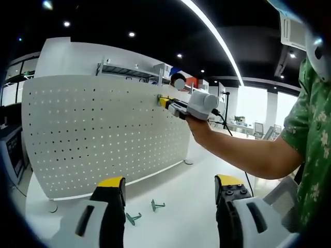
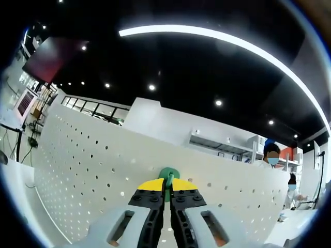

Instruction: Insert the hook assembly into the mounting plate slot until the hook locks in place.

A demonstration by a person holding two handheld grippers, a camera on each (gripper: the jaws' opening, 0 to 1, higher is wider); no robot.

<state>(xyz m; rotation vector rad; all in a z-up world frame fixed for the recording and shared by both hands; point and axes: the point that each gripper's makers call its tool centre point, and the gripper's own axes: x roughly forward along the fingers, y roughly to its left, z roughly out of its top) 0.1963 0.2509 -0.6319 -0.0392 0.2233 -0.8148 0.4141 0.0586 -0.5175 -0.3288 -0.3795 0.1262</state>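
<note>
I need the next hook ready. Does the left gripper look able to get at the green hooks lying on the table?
Probably yes. The left gripper is open, and the two green hooks lie on the white table just ahead between its jaws, with nothing in the way.

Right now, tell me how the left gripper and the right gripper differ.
The left gripper stands open and empty, low over the table; the right gripper is shut on the green hook. The left gripper hangs back from the white pegboard; the right gripper is up against it. Both have yellow-tipped jaws.
</note>
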